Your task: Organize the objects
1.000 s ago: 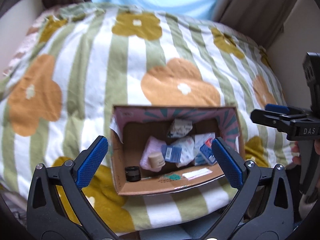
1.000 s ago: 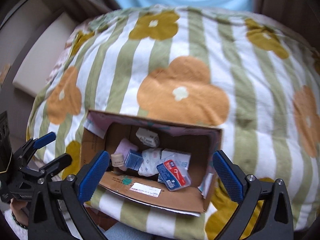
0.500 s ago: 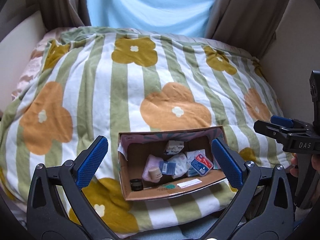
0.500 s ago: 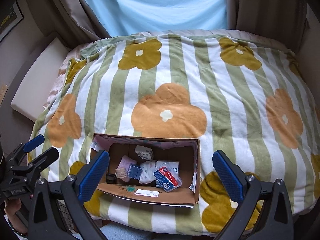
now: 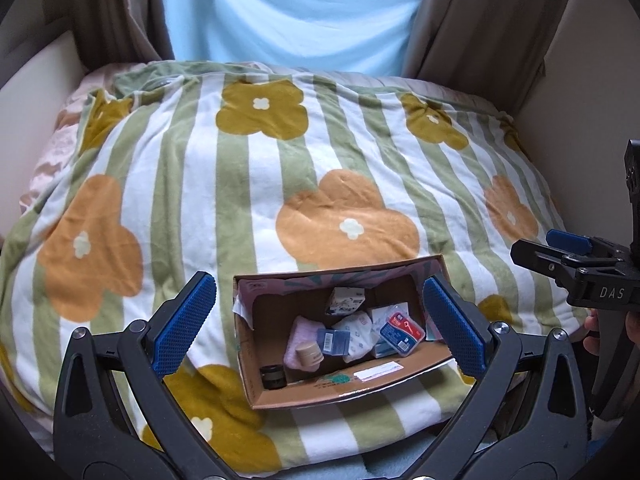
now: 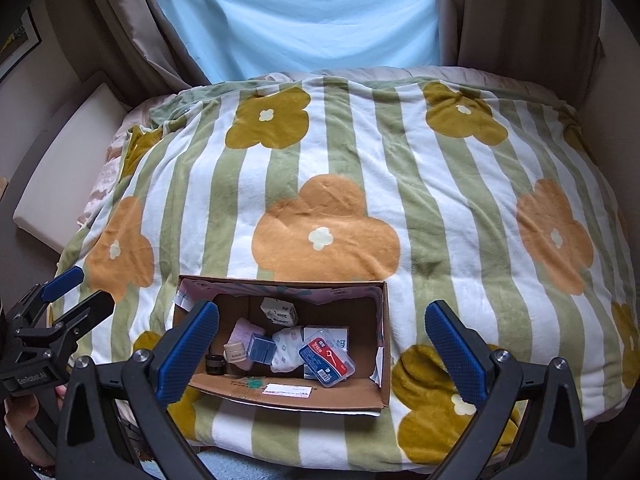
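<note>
An open cardboard box point(image 5: 348, 394) point(image 6: 280, 394) sits on the near edge of a flowered blanket. It holds several small items: a red and blue floss case point(image 5: 401, 333) point(image 6: 327, 361), a dark blue box point(image 5: 333, 341) point(image 6: 261, 348), a beige jar point(image 5: 309, 354) point(image 6: 235, 351), a black jar point(image 5: 273, 376) point(image 6: 216, 364), a pink cloth point(image 5: 298, 332) and white packets point(image 6: 286, 344). My left gripper point(image 5: 320, 326) is open and empty, held above the box. My right gripper point(image 6: 322, 350) is open and empty above the box too.
The green-striped blanket point(image 5: 248, 184) point(image 6: 400, 200) covers the whole bed. A light blue curtain point(image 6: 296, 20) and brown drapes hang behind. A white ledge point(image 6: 60, 168) lies left of the bed, a wall to the right. The right gripper shows at the left wrist view's right edge point(image 5: 568, 260).
Both grippers have pulled up and back from the box, so the box looks smaller and more of the bed and curtain shows. Both stayed open and empty.
</note>
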Available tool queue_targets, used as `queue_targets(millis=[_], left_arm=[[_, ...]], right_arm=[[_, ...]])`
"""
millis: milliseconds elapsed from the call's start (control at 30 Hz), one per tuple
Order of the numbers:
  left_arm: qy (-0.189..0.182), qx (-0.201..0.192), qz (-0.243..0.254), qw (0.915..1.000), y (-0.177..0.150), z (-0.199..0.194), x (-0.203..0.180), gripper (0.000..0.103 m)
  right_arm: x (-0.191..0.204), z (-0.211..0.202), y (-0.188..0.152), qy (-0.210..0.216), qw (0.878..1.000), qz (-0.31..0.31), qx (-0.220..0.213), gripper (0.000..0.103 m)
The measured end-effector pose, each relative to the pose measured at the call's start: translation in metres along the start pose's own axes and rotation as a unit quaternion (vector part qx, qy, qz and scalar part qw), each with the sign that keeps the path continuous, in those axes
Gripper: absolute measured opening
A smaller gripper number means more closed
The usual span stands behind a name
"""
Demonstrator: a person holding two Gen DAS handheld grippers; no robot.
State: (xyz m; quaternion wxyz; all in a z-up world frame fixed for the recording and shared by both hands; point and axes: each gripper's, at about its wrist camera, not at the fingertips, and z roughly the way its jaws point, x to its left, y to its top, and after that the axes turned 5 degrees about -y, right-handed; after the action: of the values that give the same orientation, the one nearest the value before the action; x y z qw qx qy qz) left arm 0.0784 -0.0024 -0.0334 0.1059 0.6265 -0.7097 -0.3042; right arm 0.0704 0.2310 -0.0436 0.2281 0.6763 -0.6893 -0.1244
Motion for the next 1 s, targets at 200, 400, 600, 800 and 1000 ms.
queue_targets(millis=[200,400,600,800,1000], left_arm=[[0.000,0.001,-0.003,1.0000,-0.0028,-0.0009,0.0006,0.103],[0.001,0.000,-0.006,1.0000,-0.0035,-0.0012,0.0028,0.103],[0.007,-0.002,-0.010,0.9999,-0.0050,-0.0027,0.0044,0.103],[0.011,-0.002,-0.009,0.9999,-0.0055,-0.0028,0.0036,0.103],[0.011,-0.003,-0.009,0.9999,-0.0055,-0.0024,0.0032,0.103]], right_arm=[[-0.0004,0.0000,0.0004,-0.001,1.000,-0.001,-0.002,0.103],[0.0005,-0.0006,0.0003,-0.003,1.000,-0.001,-0.003,0.103],[0.0009,-0.0006,0.0002,-0.003,1.000,-0.001,-0.003,0.103],[0.0004,-0.0011,0.0011,-0.002,1.000,0.000,-0.005,0.103],[-0.0003,-0.0014,0.0031,-0.003,1.000,0.000,-0.005,0.103]])
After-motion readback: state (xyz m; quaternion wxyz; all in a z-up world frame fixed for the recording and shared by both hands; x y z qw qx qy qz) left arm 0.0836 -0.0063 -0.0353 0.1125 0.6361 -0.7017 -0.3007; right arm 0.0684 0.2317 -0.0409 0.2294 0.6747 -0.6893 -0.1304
